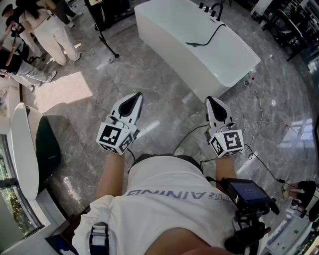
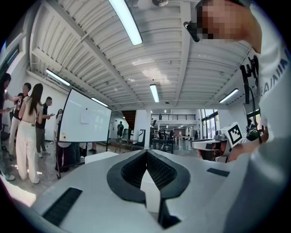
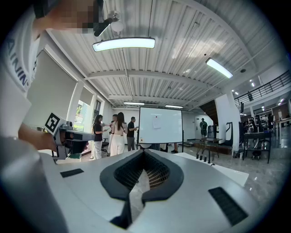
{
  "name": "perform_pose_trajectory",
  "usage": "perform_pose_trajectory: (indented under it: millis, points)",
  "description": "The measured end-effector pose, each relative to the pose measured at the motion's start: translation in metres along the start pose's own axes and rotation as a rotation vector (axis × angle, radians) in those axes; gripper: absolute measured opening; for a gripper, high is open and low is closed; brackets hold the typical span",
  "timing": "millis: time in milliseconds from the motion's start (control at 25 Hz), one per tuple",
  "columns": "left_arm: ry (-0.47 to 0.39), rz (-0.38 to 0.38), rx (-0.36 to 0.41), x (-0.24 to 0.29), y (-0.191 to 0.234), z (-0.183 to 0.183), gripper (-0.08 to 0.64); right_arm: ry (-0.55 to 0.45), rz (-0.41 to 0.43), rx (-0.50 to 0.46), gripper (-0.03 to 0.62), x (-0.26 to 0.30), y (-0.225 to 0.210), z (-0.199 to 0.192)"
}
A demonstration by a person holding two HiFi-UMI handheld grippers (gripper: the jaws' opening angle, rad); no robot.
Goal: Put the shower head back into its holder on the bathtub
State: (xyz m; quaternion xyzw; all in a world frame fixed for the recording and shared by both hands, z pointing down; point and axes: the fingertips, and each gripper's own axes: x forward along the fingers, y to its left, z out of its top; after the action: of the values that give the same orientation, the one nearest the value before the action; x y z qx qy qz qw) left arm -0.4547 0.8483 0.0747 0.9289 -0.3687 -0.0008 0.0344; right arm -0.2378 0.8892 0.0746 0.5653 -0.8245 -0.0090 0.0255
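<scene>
White bathtub (image 1: 199,60) sits well ahead of me on the grey stone floor (image 1: 164,117), its far end cut off by the top edge. The dark fittings (image 1: 208,7) there are too small for me to pick out a holder, and the shower head (image 1: 193,44) is only a thin dark shape lying on the tub at the end of one black hose (image 1: 216,31). I count two grippers, left gripper (image 1: 133,98) and right gripper (image 1: 213,101), both closed tight on nothing, plus one whiteboard (image 3: 160,125) with at least three people (image 3: 117,132) beside it.
</scene>
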Motion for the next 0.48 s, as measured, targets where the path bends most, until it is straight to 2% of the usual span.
perform_pose_trajectory:
  millis: [480]
  points:
    - [0.015,0.004,-0.007,-0.0058,-0.0025,-0.0067,0.017,-0.009,0.012,0.027,0.011,-0.0018,0.0040,-0.0055]
